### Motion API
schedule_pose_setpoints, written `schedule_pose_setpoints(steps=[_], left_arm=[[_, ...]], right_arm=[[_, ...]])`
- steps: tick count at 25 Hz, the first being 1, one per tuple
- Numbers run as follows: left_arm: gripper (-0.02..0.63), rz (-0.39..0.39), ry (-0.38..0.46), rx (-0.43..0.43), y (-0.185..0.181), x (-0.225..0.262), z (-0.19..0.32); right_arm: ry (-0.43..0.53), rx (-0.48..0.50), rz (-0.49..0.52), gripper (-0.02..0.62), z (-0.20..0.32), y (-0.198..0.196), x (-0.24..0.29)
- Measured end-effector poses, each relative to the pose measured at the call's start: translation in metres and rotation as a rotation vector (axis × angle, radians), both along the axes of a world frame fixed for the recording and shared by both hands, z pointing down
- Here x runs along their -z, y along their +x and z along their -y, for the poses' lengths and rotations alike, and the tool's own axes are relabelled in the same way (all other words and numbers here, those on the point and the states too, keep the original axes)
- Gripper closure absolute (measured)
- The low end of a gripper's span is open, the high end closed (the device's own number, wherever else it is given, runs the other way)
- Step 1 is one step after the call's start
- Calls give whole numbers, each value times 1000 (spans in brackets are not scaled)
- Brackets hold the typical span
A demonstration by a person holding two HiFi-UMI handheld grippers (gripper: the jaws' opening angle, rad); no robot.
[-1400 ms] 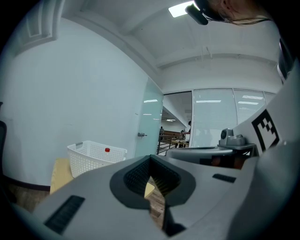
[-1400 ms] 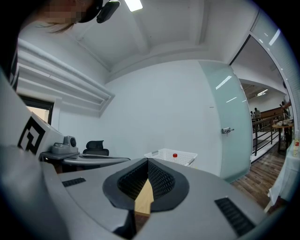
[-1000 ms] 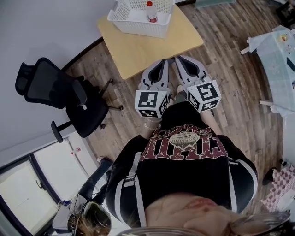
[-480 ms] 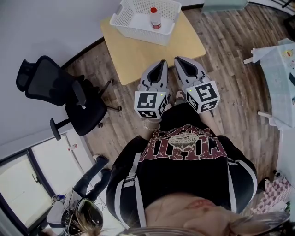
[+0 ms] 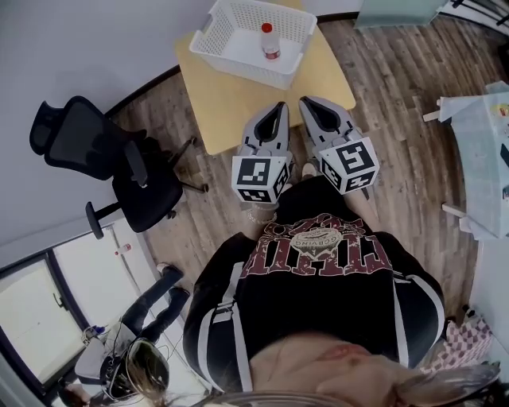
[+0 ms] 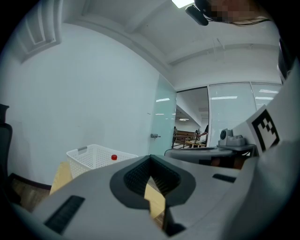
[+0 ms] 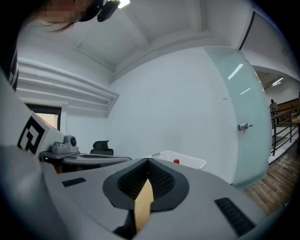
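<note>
Basket (image 5: 238,66) nearer, left gripper (image 5: 281,106), right gripper (image 5: 305,101) (closed)

Wood-plank floor (image 5: 398,103), pale wall (image 5: 79,40), black office chair (image 5: 67,127), frosted glass door (image 7: 243,117), ceiling light (image 6: 183,3)

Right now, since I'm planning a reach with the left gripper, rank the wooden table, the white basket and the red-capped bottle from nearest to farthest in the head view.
1. Wooden table: directly ahead, by the left gripper fingers.
2. White basket: on the table's far end.
3. Red-capped bottle: inside the basket, beyond its near wall.
</note>
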State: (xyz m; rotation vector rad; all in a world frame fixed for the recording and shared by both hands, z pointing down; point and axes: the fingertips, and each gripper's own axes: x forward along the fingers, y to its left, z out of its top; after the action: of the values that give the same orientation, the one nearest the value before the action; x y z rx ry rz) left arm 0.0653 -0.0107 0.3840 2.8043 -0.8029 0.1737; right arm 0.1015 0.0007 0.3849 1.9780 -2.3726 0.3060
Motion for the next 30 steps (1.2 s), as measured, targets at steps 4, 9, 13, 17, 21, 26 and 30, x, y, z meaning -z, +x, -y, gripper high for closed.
schedule_pose_setpoints(steps=[4, 9, 13, 17, 21, 26, 30], left_arm=[[559, 0, 9, 21, 10, 2, 6], [560, 0, 16, 54, 24, 1, 11], [560, 0, 15, 76, 33, -2, 12], [560, 3, 14, 93, 38, -2, 14], [560, 1, 10, 99, 44, -4, 17], [560, 3, 3, 107, 47, -5, 19], [559, 5, -9, 115, 46, -10, 23]], right_arm=[[2, 29, -3, 578, 8, 8, 2], [8, 71, -6, 578, 15, 20, 1], [6, 100, -8, 578, 19, 28, -1], [2, 115, -9, 578, 22, 35, -2], [1, 121, -9, 578, 24, 41, -4], [-3, 116, -10, 578, 26, 47, -5], [-14, 120, -11, 578, 30, 46, -9]])
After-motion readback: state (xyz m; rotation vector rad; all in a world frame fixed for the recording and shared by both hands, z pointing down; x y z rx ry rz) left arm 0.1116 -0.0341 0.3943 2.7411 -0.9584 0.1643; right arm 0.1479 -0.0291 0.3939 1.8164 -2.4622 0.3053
